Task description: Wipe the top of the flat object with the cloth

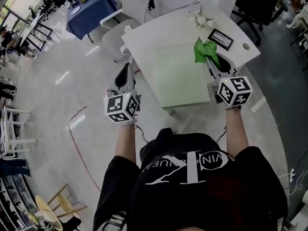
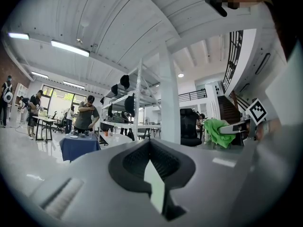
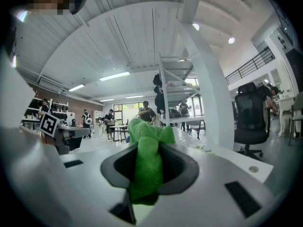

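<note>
Head view alone for the layout: pale green flat object (image 1: pixel 180 73) lying on white table (image 1: pixel 144 37), black-framed sign (image 1: pixel 220 39) and white flowers (image 1: pixel 199 19) near the far edge. Only there too, left gripper (image 1: pixel 125 71) out past the table's left edge, above the floor. Right gripper view alone for the grip itself: right gripper (image 3: pixel 149 150) clamped on green cloth (image 3: pixel 147 169), bunched fabric filling the gap and poking out past the tips. From above, cloth at the flat object's far right corner; contact with the surface not clear. Left gripper view: jaws fully together, nothing between them, the cloth visible far right. Sign print too small to read; white shirt lettering upside down, not legible with confidence.
</note>
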